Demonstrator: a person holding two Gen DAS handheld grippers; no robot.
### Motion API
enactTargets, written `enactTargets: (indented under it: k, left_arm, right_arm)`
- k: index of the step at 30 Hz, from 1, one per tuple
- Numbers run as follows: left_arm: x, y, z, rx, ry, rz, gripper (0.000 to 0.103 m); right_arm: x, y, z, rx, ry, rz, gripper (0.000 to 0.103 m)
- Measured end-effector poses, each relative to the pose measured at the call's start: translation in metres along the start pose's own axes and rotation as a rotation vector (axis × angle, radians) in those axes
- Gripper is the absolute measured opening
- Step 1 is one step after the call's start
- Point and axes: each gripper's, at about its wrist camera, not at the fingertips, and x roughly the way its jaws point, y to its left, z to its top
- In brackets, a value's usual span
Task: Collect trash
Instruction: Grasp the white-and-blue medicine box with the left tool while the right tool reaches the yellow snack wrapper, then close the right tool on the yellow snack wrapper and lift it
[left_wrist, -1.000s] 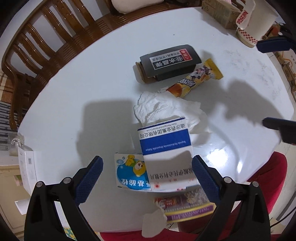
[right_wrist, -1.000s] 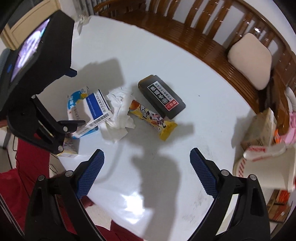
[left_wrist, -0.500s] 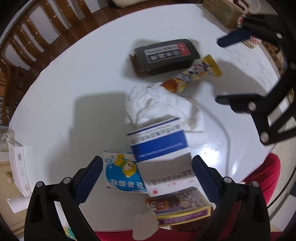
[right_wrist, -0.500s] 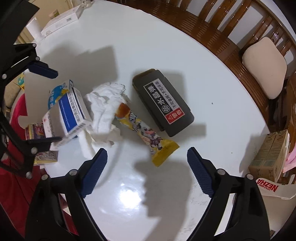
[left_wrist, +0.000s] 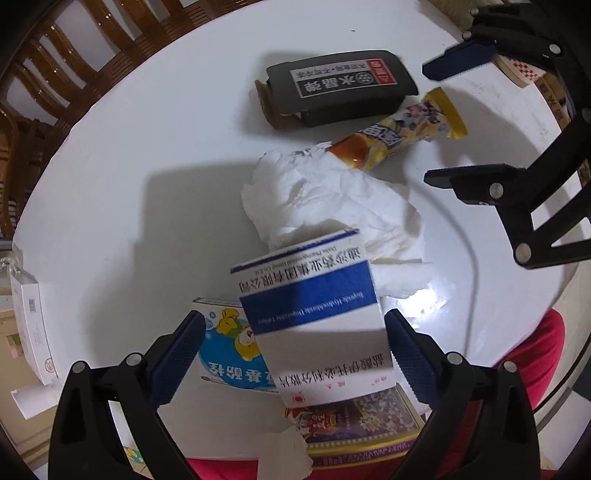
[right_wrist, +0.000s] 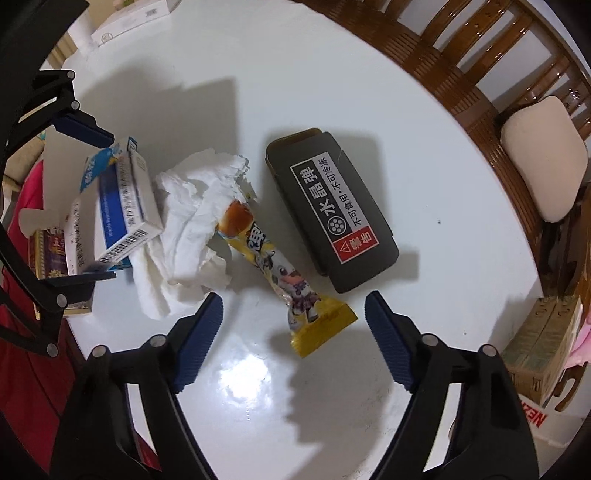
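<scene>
White table (right_wrist: 332, 74): four boxes, one tissue (right_wrist: 184, 206), one wrapper (right_wrist: 273, 266); left gripper (left_wrist: 295, 354) and right gripper (right_wrist: 293, 343) gape empty.

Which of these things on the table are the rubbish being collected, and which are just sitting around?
Rubbish, likely:
- blue-and-white medicine box
- crumpled tissue
- yellow snack wrapper
- black box
- cartoon-bear box

Just lying about:
- wooden chair
- beige cushion
- cardboard carton

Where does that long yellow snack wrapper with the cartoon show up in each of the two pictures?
Left wrist view: long yellow snack wrapper, upper right, near the table's far side.
Right wrist view: same wrapper, centre, just ahead of the right tool.
Shared landmark: flat black rectangular box beside it.
</scene>
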Motion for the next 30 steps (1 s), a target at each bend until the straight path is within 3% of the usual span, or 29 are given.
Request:
enactTargets:
  k: [3,8,11,15,22,24,26,30]
  left_arm:
    - [0.002,0.003,0.003,-0.01,0.002,-0.015,0.094]
    - [0.006,0.01,0.006,-0.031,0.026,-0.062,0.08]
    - [0.006,0.013,0.008,-0.037,0.025,-0.073,0.078]
    - [0.005,0.012,-0.001,-0.022,0.007,-0.092,0.064]
    - [0.004,0.014,-0.001,-0.018,-0.011,-0.094,0.063]
    - [-0.001,0.013,-0.006,-0.02,-0.021,-0.099,0.063]
    - [-0.001,0.013,-0.007,-0.025,-0.028,-0.096,0.063]
    - [-0.006,0.019,-0.016,-0.041,-0.054,-0.083,0.063]
  right_arm:
    - [0.011,-0.003,0.002,-0.002,0.02,0.01,0.063]
    - [0.019,-0.005,0.002,0.021,0.017,0.057,0.044]
    - [0.019,-0.007,0.003,0.04,0.008,0.054,0.043]
    - [0.016,0.001,-0.004,0.082,-0.005,0.036,0.036]
    - [0.009,0.026,-0.022,0.14,-0.029,-0.021,0.034]
    - [0.007,0.026,-0.028,0.186,-0.03,-0.093,0.031]
    - [0.007,0.017,-0.034,0.262,-0.026,-0.047,0.031]
    - [0.0,0.007,-0.047,0.335,-0.037,-0.056,0.03]
